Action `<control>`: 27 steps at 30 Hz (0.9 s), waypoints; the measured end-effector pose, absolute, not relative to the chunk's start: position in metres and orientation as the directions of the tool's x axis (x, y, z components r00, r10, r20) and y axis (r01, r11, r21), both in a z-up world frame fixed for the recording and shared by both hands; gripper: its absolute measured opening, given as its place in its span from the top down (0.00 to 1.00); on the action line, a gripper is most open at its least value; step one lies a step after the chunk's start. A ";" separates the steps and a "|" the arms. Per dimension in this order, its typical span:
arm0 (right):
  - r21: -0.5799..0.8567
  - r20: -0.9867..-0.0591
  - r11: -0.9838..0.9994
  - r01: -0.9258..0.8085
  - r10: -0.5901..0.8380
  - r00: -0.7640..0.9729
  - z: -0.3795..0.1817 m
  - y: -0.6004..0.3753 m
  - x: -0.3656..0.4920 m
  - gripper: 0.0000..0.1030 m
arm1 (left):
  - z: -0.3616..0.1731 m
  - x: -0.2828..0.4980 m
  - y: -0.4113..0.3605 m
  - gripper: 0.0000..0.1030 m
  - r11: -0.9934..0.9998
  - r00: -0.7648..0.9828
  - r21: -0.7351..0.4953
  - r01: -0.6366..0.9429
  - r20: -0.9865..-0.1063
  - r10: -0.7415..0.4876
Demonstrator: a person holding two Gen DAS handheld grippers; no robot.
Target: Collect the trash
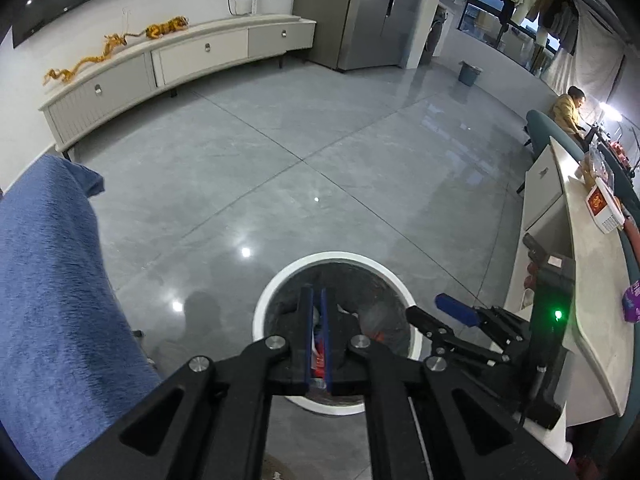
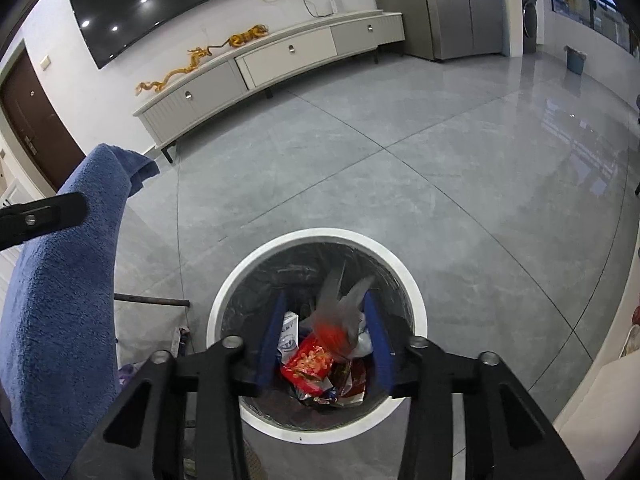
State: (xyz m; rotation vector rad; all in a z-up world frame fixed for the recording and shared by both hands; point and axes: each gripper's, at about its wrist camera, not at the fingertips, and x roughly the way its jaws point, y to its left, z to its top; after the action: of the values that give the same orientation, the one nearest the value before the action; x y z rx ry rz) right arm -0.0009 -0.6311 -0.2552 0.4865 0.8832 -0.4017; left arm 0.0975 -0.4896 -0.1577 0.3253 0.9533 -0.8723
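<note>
Both claws hang over a white-rimmed trash bin with a dark liner, standing on the grey tiled floor. The right claw is spread wide and grips nothing; between its fingers a motion-blurred grey and red wrapper shows above the heap of wrappers in the bin. The left claw is nearly closed, leaving a thin slit; whether anything is pinched there cannot be told. A blue towel hides the left side.
</note>
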 end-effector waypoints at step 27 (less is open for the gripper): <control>0.151 -0.615 0.922 0.357 -0.195 0.764 -0.092 -0.506 -0.006 0.28 | -0.010 0.057 -0.210 0.39 0.854 0.729 -0.040 0.519 -0.502 -0.466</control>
State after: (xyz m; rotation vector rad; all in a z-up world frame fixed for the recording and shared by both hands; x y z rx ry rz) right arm -0.0055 -0.5057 -0.0922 0.2674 0.6344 -0.3036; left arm 0.0573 -0.2097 -0.0095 0.1059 0.5237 -0.5436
